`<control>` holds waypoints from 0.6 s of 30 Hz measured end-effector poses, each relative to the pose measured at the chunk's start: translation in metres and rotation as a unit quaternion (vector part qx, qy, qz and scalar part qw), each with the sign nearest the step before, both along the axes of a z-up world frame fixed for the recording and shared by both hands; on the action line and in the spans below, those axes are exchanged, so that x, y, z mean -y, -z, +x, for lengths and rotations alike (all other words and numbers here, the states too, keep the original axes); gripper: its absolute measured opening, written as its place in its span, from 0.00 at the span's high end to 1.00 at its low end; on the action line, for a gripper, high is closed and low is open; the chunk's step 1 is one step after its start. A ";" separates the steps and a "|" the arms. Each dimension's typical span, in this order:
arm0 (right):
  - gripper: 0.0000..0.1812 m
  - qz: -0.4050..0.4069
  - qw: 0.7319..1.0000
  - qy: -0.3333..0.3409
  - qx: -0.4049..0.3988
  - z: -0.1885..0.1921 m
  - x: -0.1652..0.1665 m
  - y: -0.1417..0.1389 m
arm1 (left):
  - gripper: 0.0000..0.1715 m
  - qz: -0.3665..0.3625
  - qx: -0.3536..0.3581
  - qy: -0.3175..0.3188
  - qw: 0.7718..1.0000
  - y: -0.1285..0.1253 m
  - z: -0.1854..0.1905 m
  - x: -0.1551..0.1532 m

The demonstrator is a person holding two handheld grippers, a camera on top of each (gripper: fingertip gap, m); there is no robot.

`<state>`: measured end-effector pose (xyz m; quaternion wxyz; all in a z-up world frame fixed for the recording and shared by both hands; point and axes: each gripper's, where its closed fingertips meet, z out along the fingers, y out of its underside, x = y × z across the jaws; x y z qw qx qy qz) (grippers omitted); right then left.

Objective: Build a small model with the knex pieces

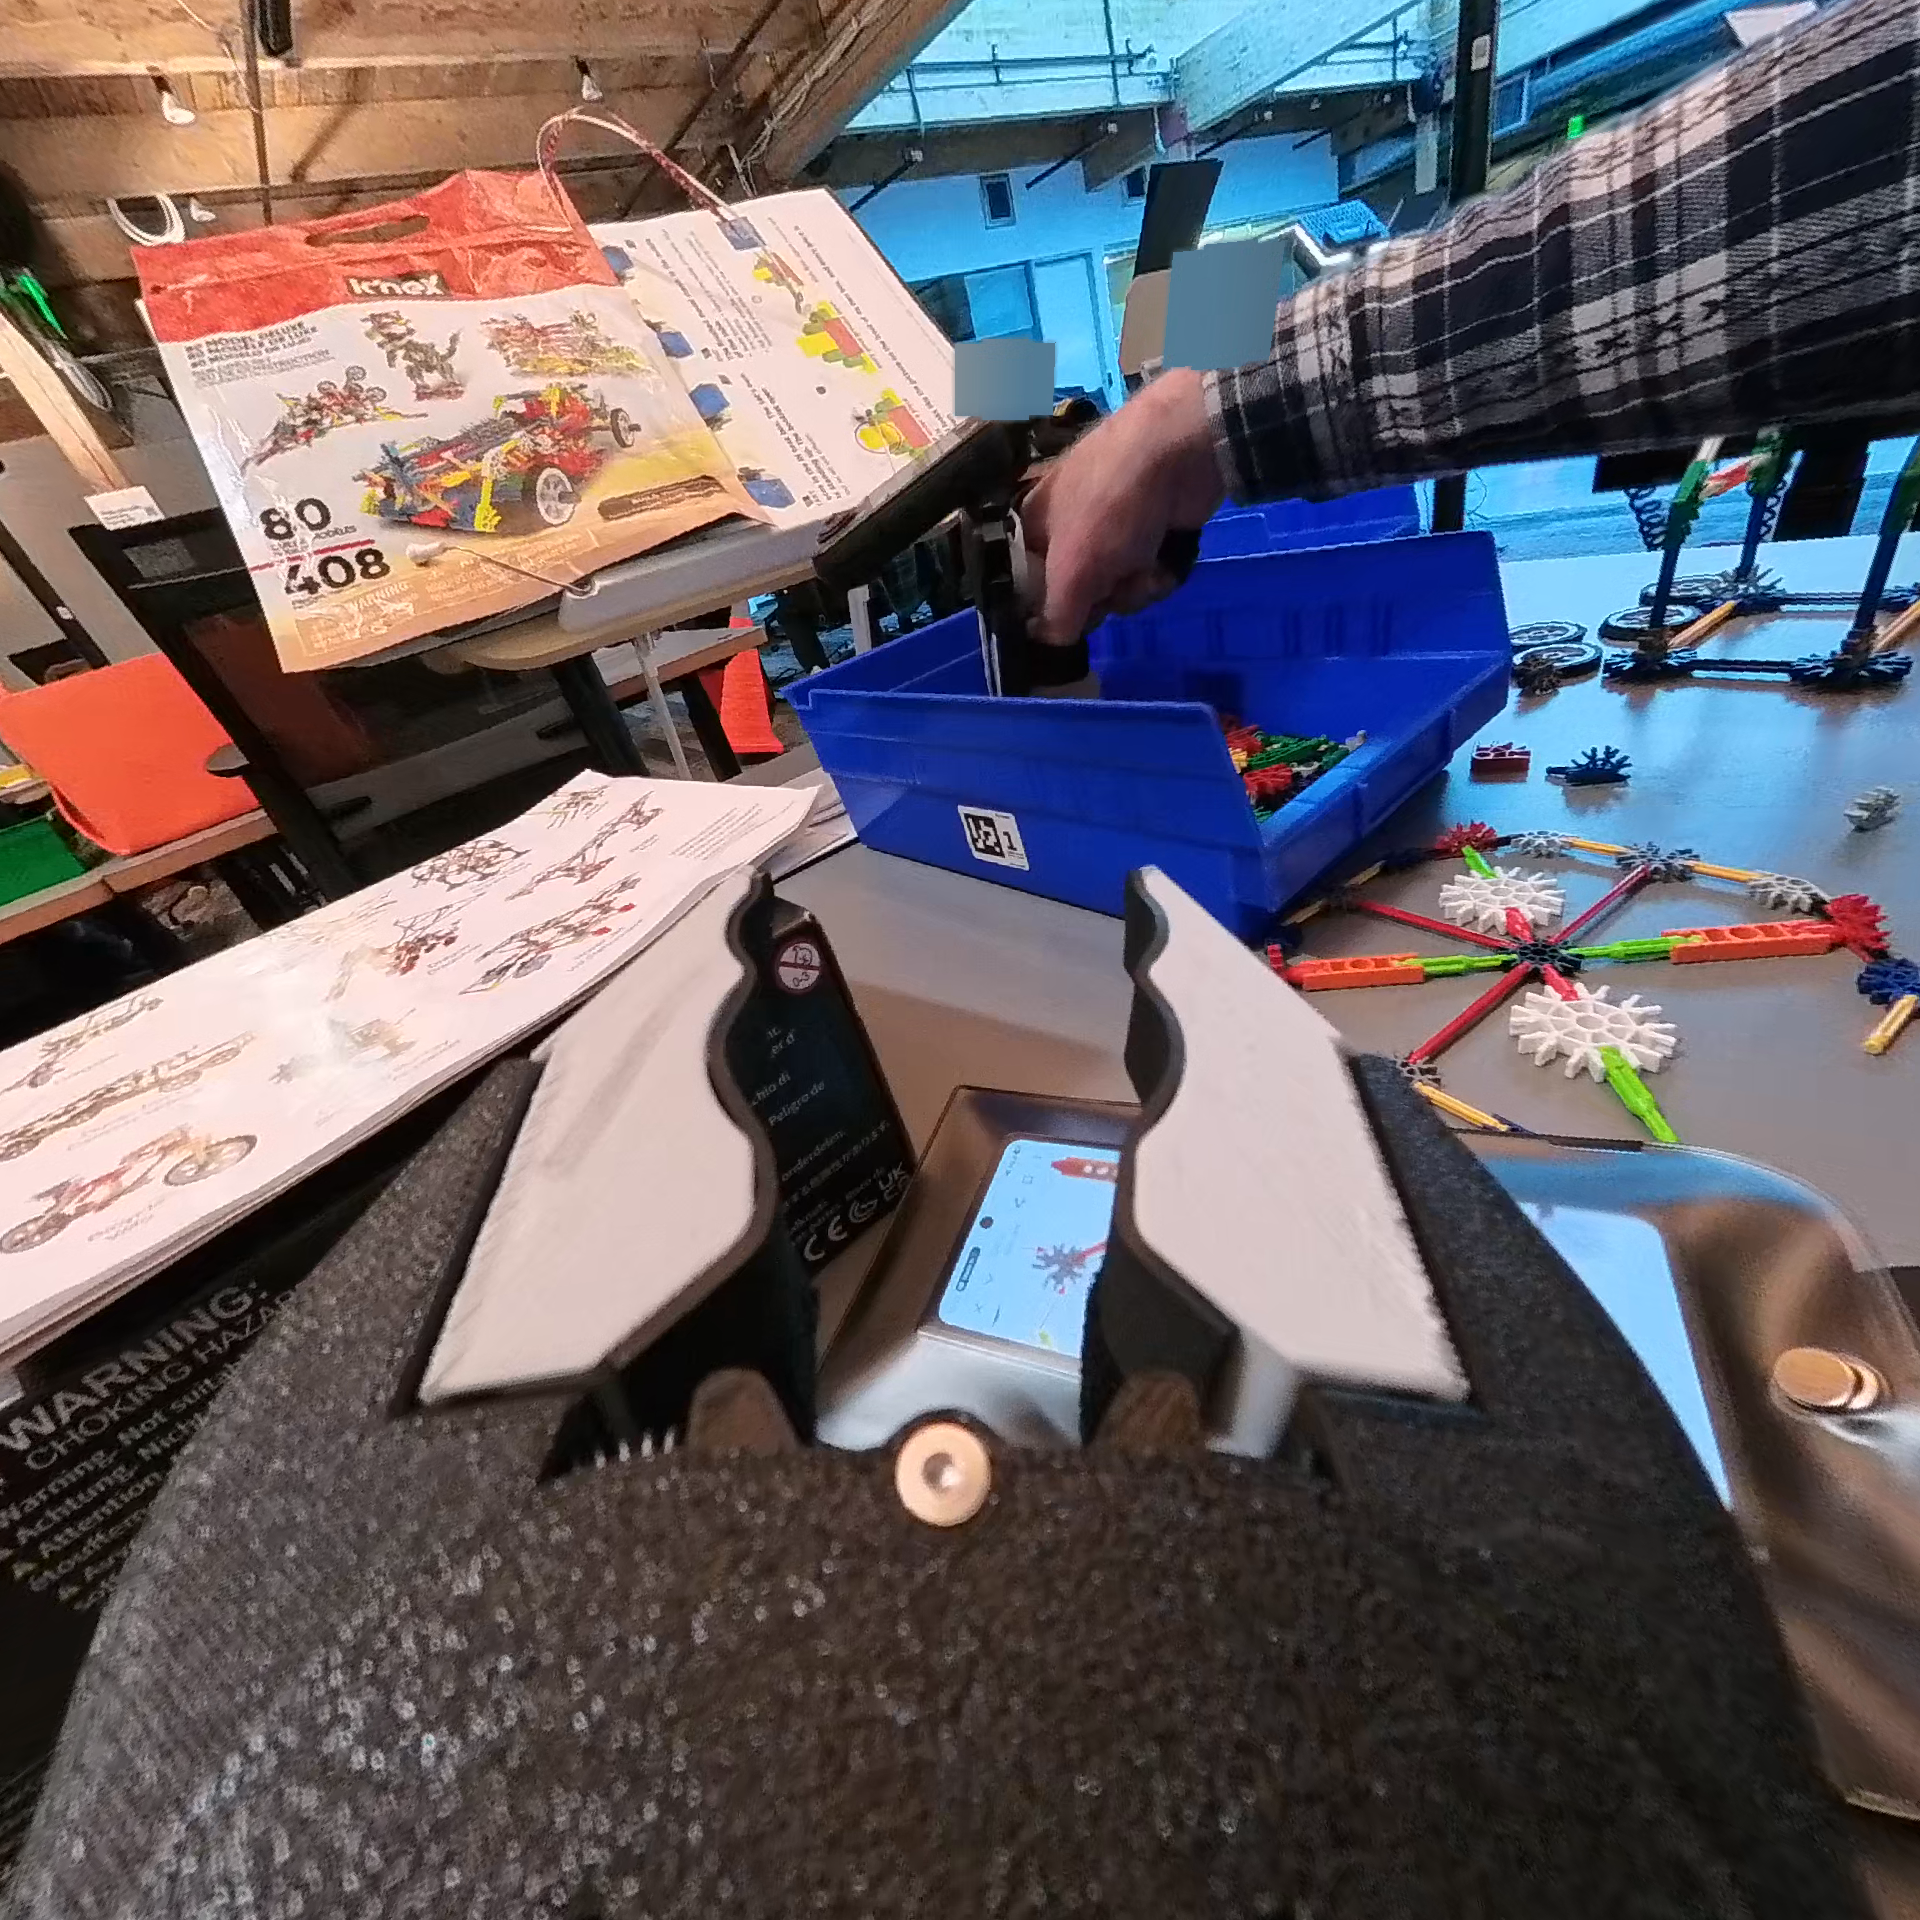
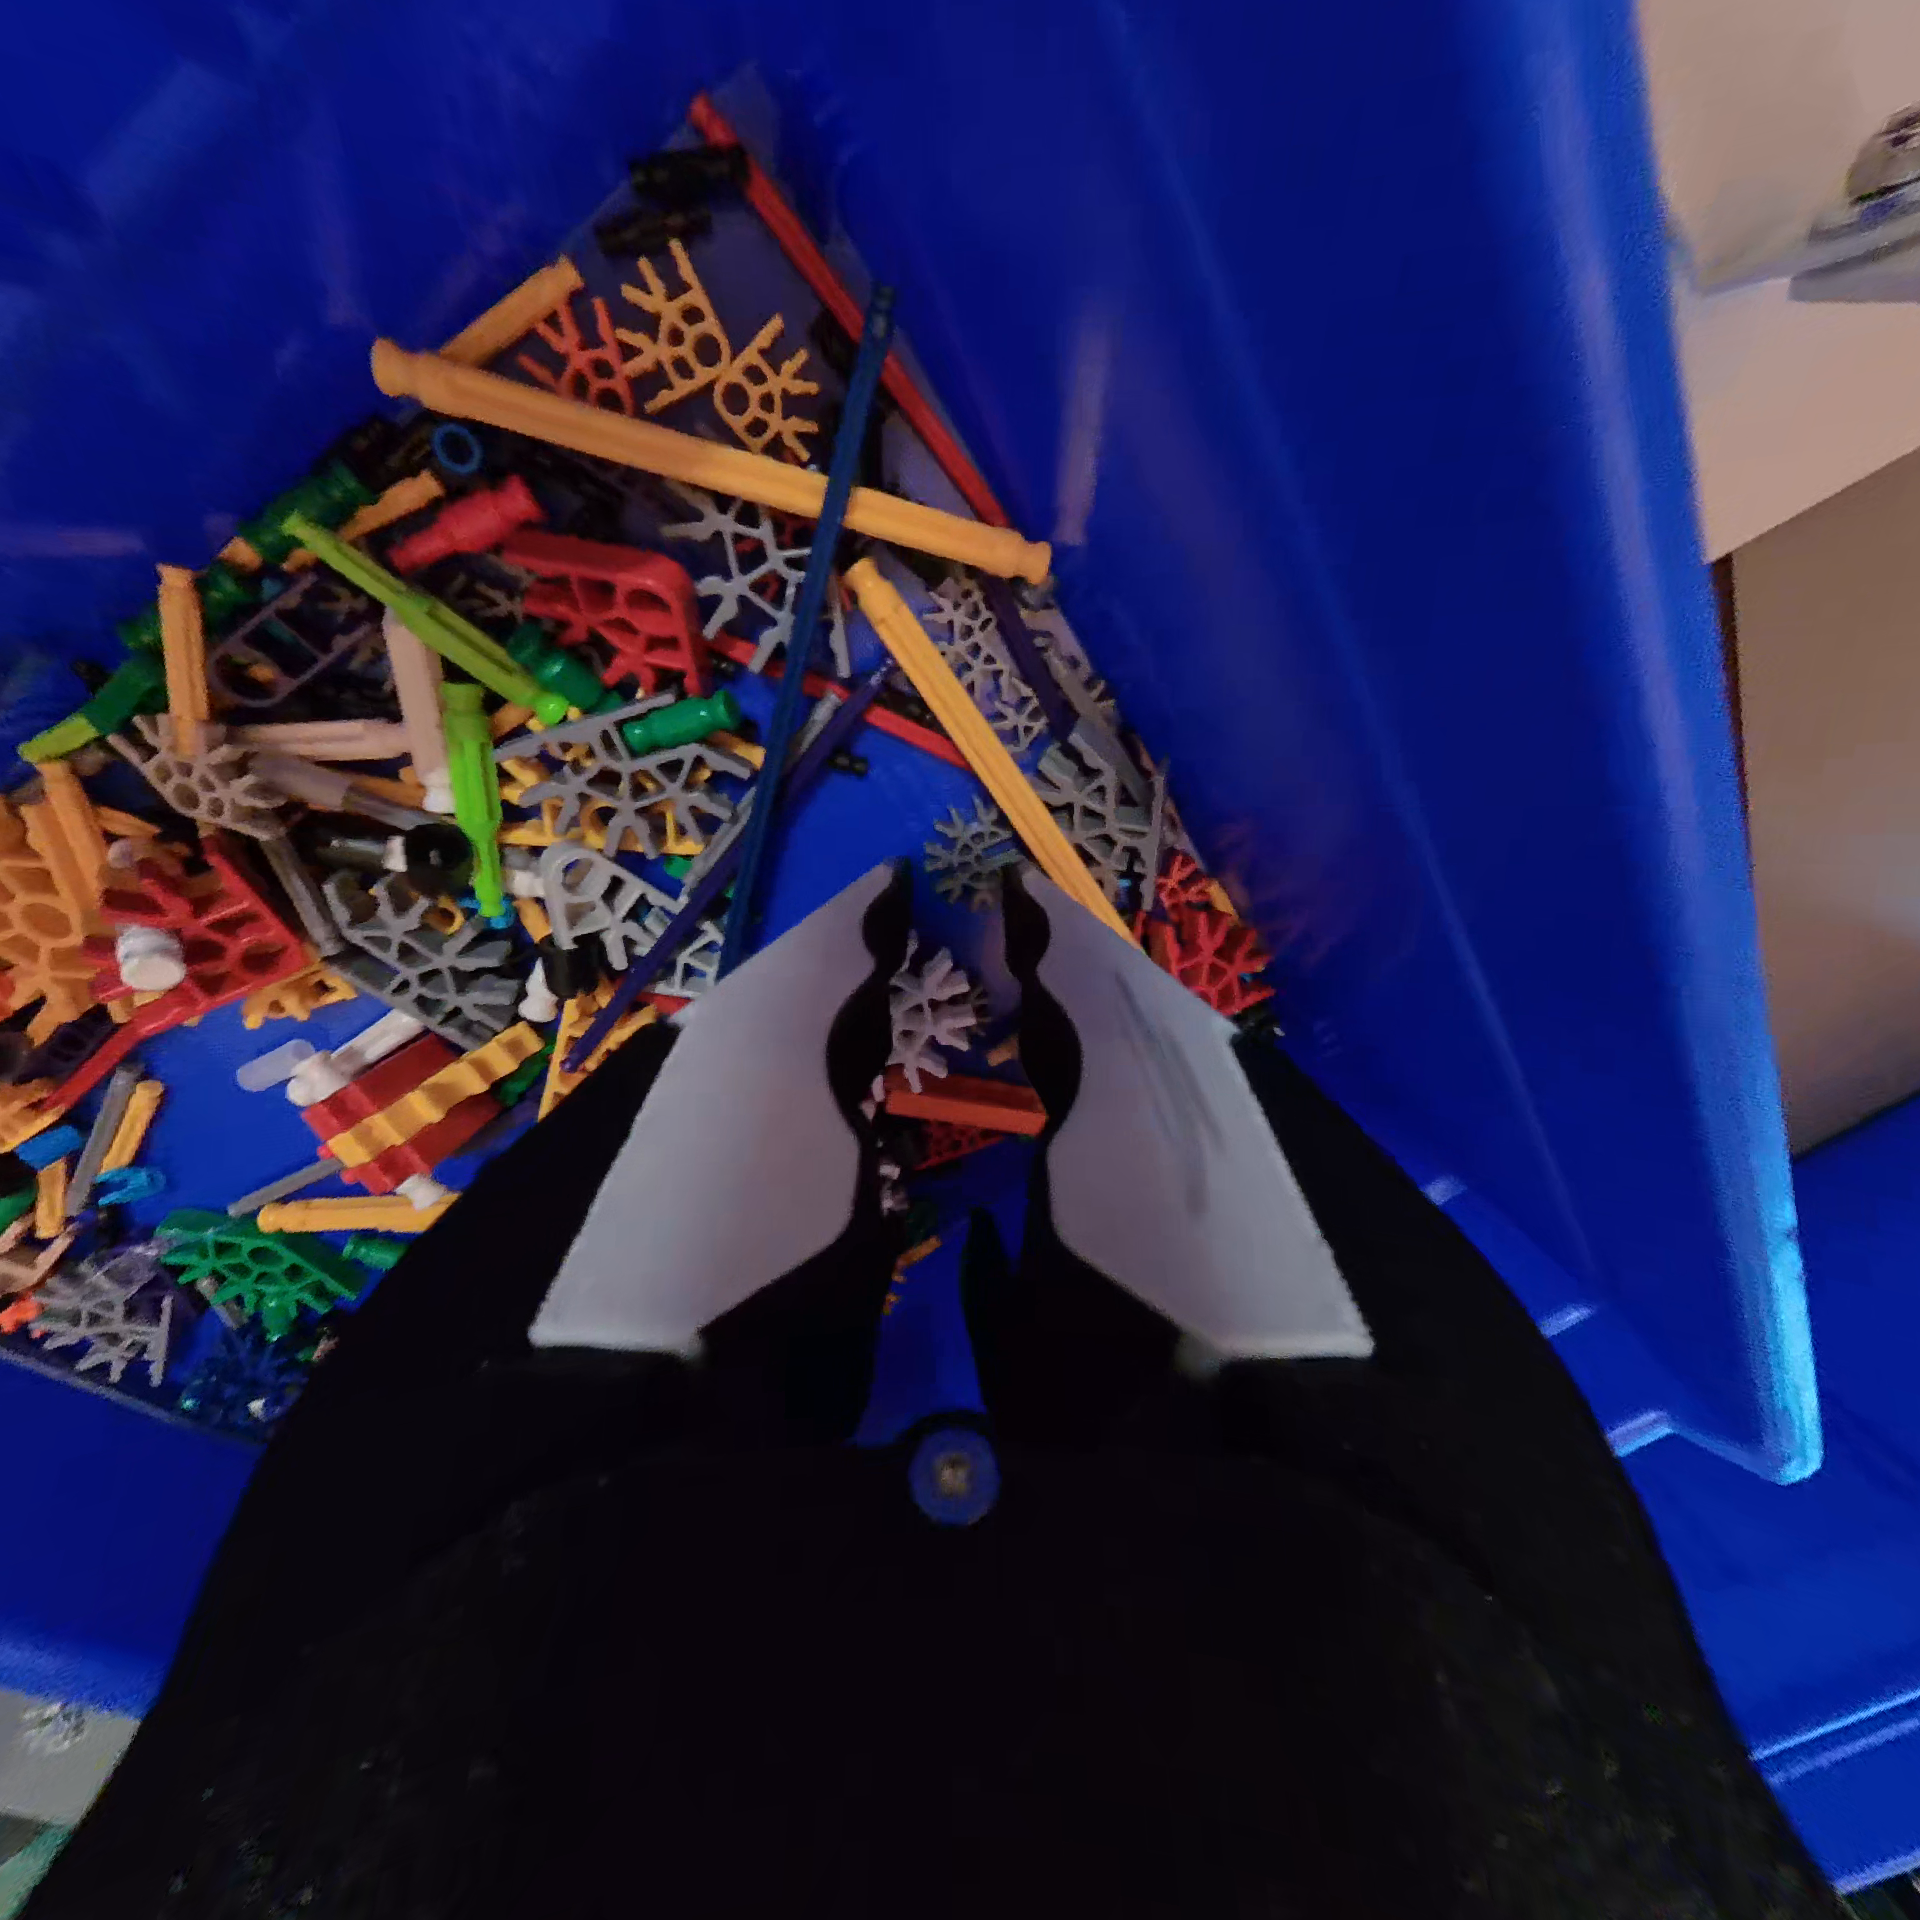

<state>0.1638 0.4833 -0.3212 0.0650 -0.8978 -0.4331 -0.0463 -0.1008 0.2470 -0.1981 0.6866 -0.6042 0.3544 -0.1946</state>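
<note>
Construction-toy pieces — rods, snowflake-shaped connectors and panels in yellow, red, grey and green — lie heaped in the low corner of a tilted blue bin, on the far side of the counter. The right claw reaches down into that heap, its fingers a little apart and nothing clamped between them; a grey snowflake connector sits in the gap and an orange brick-like piece just beneath. A thin dark-blue rod and a long yellow rod cross close to the fingertips, so a closing grip could snag either one, or pinch two pieces at once; the loose, interlocked pile looks likely to shift or drag.

The left claw hovers open and empty over the near counter, above a small lit screen. To its left lies an open instruction booklet; to the right, a flat wheel-like assembly of rods and connectors. A hand in a plaid sleeve grips the right tool above the bin.
</note>
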 end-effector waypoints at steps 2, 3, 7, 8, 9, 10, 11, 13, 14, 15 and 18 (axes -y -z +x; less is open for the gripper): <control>1.00 -0.053 0.998 0.000 -0.046 -0.012 0.015 -0.002 | 0.61 0.000 0.000 0.001 1.000 0.000 0.000 0.000; 0.99 -0.056 0.997 0.006 -0.056 -0.014 0.015 -0.004 | 0.61 0.000 0.000 0.001 1.000 0.000 0.000 0.000; 0.94 -0.041 0.998 0.009 -0.051 -0.010 0.013 -0.007 | 0.61 0.000 0.001 0.001 1.000 0.000 0.000 0.001; 0.90 -0.039 0.998 0.006 -0.047 -0.009 0.014 -0.007 | 0.61 0.000 0.001 0.002 1.000 0.000 0.000 0.001; 0.88 -0.041 0.998 0.005 -0.044 -0.009 0.015 -0.005 | 0.61 -0.001 0.001 0.002 1.000 0.000 0.001 0.001; 0.87 -0.045 0.998 0.004 -0.043 -0.009 0.017 -0.003 | 0.61 -0.001 0.000 0.003 1.000 0.000 0.001 0.001; 0.87 -0.044 0.998 0.001 -0.037 -0.009 0.017 -0.002 | 0.61 0.000 -0.001 0.003 1.000 0.001 0.002 0.001; 0.86 -0.039 0.999 -0.012 -0.035 -0.012 0.018 -0.001 | 0.61 0.000 -0.002 0.002 1.000 0.001 0.002 0.001; 0.87 -0.038 0.999 -0.014 -0.034 -0.013 0.018 -0.001 | 0.61 -0.001 -0.002 0.002 1.000 0.001 0.002 0.001; 0.87 -0.031 0.999 -0.015 -0.023 -0.010 0.015 -0.001 | 0.61 -0.001 -0.002 0.002 1.000 0.001 0.002 0.001; 0.92 -0.021 1.000 -0.008 -0.018 -0.005 0.010 -0.001 | 0.61 0.000 -0.003 0.002 1.000 0.001 0.002 0.001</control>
